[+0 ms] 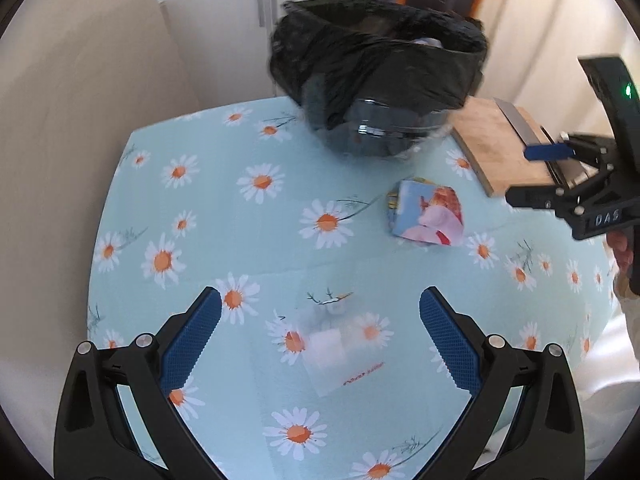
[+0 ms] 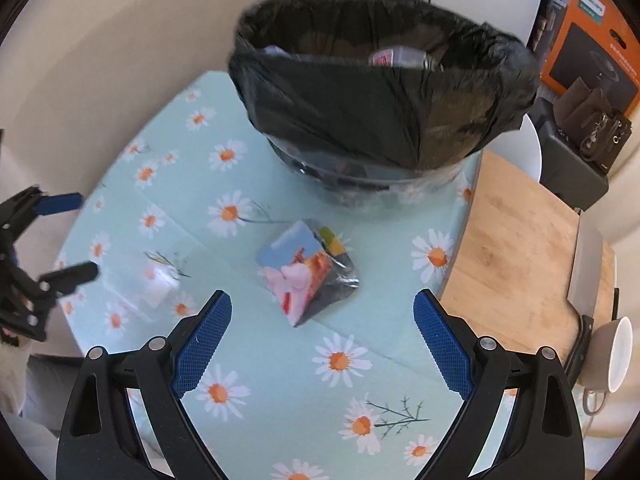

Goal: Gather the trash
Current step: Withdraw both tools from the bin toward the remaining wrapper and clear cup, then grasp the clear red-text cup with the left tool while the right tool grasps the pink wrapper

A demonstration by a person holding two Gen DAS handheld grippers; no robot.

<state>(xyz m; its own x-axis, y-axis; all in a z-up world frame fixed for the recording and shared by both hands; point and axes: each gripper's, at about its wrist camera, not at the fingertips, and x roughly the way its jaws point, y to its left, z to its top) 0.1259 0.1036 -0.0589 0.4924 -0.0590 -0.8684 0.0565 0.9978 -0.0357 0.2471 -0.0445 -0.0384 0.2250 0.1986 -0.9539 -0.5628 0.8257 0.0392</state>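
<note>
A bin lined with a black bag [image 1: 376, 76] [image 2: 384, 92] stands at the table's far side, with some trash inside. A crumpled colourful wrapper [image 1: 426, 214] [image 2: 306, 270] lies on the daisy tablecloth in front of it. A clear plastic wrapper with red print [image 1: 336, 346] [image 2: 154, 284] lies flat nearer the left. My left gripper [image 1: 320, 304] is open, its fingers astride the clear wrapper from above. My right gripper [image 2: 322, 308] is open, hovering just short of the colourful wrapper. Each gripper shows in the other's view, the right one [image 1: 536, 176] and the left one [image 2: 70, 236].
A wooden cutting board [image 1: 500, 144] [image 2: 516, 256] with a cleaver [image 2: 586, 264] on it lies right of the bin. A white cup [image 2: 614, 354] sits at the right edge. An orange box [image 2: 588, 36] and dark bags stand behind. Walls close off the left.
</note>
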